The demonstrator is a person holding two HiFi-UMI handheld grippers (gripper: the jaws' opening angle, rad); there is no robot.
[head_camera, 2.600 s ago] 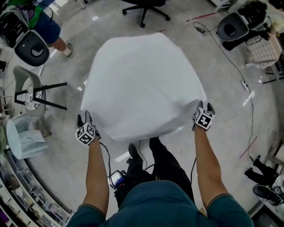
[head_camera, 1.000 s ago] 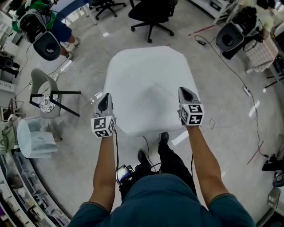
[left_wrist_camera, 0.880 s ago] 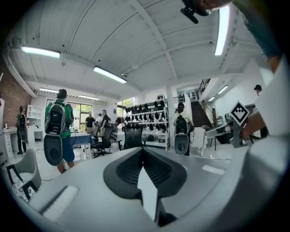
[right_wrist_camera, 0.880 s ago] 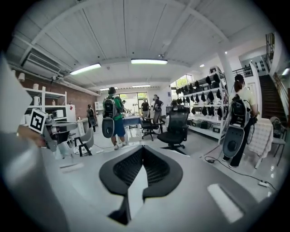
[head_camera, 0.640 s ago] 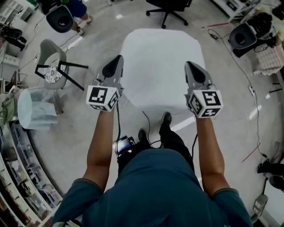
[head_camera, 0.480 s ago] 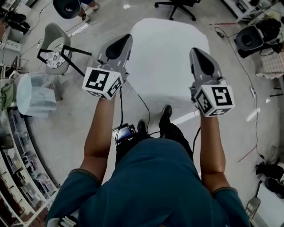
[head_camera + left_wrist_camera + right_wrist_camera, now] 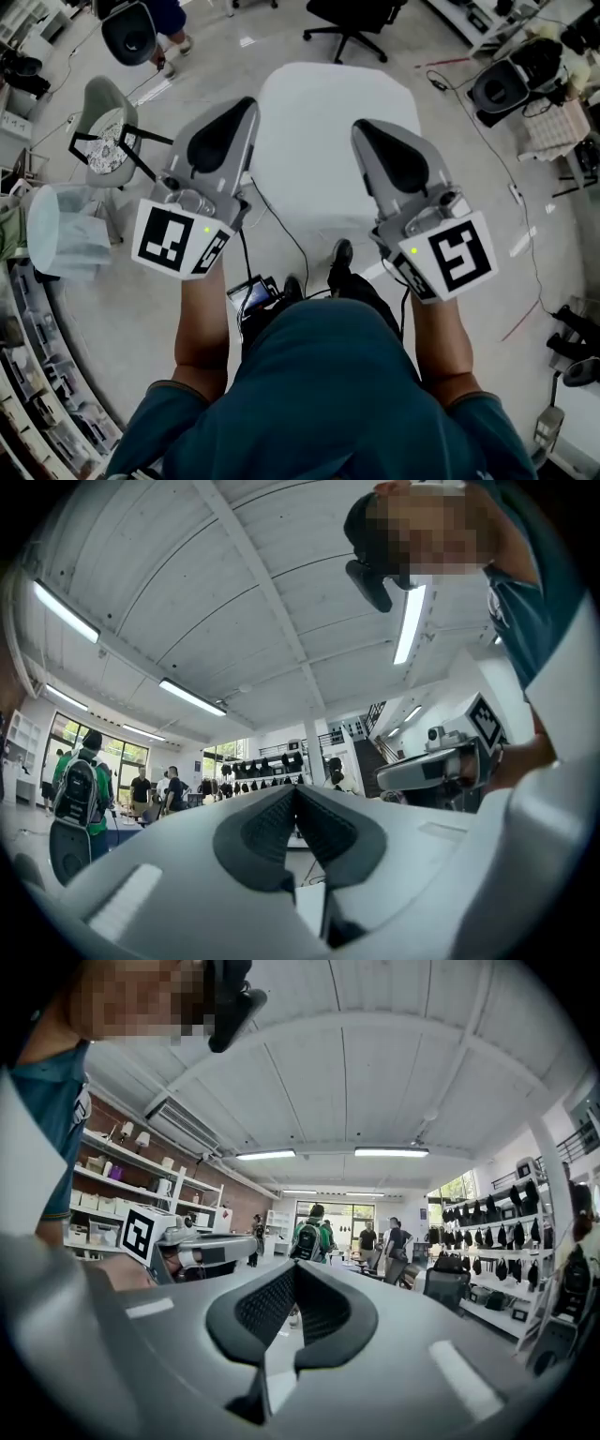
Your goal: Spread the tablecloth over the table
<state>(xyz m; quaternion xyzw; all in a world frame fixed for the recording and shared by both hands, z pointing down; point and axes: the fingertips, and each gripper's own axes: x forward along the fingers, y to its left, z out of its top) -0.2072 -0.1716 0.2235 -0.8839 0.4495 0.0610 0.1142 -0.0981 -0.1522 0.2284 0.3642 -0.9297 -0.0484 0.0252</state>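
The white tablecloth [image 7: 328,131] lies spread over the table in the head view, hanging down over its edges. Both grippers are lifted high and close to the head camera, well above the cloth and clear of it. My left gripper [image 7: 244,107] is shut and empty, hovering over the cloth's left side. My right gripper [image 7: 362,131] is shut and empty over the cloth's near right part. In the left gripper view the jaws [image 7: 295,794] meet with nothing between them and point out level into the room. The right gripper view shows the same closed jaws [image 7: 293,1274].
A grey chair [image 7: 101,122] and a translucent bin [image 7: 61,230] stand left of the table. Black office chairs [image 7: 352,19] are beyond it. Cables [image 7: 525,216] run over the floor at right. A small device [image 7: 255,295] lies by my feet. People [image 7: 314,1237] stand far off.
Earlier both grippers held the cloth's near corners low at the table. They have since let go and risen steeply toward the head camera, shut and empty; the cloth lies settled.
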